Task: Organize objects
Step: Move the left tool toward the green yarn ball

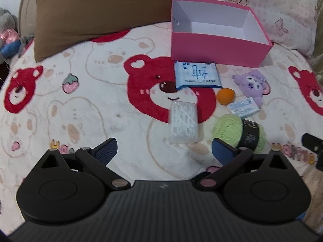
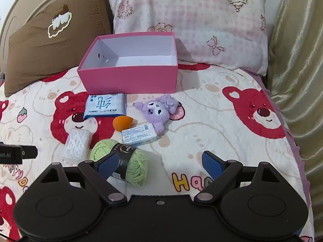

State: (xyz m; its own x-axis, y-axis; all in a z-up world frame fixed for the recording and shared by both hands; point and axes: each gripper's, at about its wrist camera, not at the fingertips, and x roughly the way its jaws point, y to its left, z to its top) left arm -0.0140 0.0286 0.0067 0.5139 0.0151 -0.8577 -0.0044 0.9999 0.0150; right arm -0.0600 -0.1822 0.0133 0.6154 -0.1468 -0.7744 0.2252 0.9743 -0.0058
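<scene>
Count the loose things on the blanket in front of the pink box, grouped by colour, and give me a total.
Blue and white: 2, wipes pack and small packet
Clear white: 1, swab pack
Orange: 1, sponge
Purple: 1, plush
Green: 1, yarn ball
Total: 6

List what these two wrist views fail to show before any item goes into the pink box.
- Pink box floor: near wall hides its front strip in both views.
- Green yarn: partly behind the right claw finger; in the left wrist view, behind the left claw finger.
- Small white packet print: too small to read.
- Clear packet contents: blurred.
</scene>
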